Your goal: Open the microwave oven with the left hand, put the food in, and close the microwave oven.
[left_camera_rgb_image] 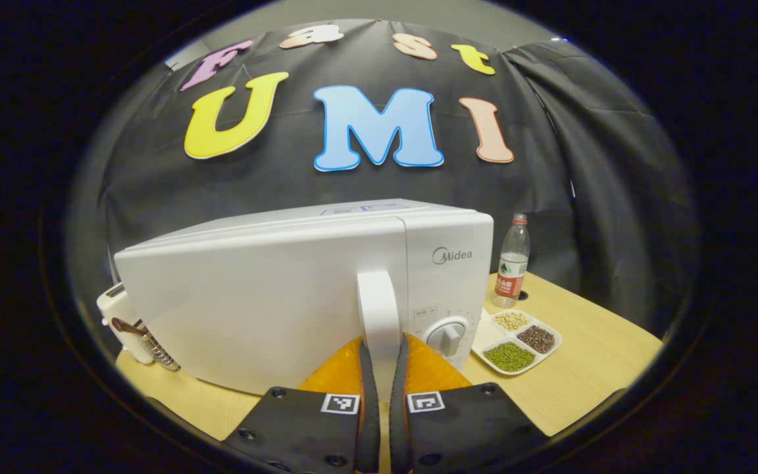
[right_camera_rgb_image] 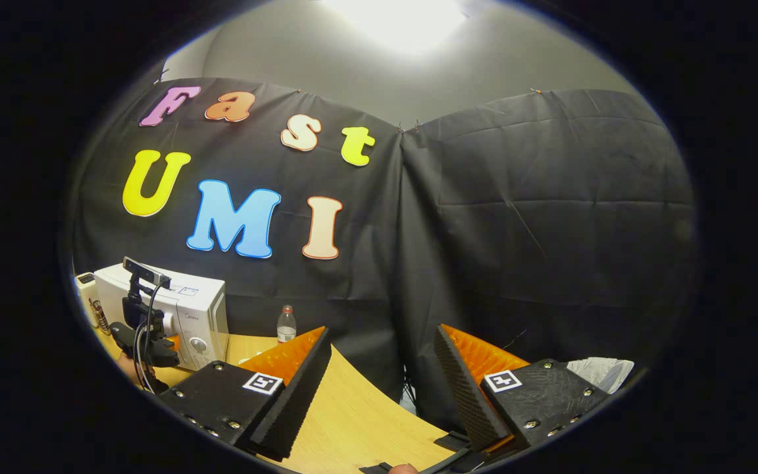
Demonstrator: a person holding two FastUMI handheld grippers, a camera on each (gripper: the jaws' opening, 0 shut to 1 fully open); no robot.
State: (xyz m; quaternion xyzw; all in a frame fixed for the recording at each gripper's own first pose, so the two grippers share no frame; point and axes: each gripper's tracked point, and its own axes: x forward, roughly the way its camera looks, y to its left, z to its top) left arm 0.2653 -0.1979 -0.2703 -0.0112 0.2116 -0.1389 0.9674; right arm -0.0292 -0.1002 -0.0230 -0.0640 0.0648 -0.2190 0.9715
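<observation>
The left gripper has its fingers pinching the microwave oven's upright door handle (door ajar); the right gripper has its fingers spread.

Left gripper: black finger mounts carrying square black-and-white markers, round screws at 5 and 7 o'clock. Right gripper: the same black screwed mounts and markers, with ribbed finger faces.
</observation>
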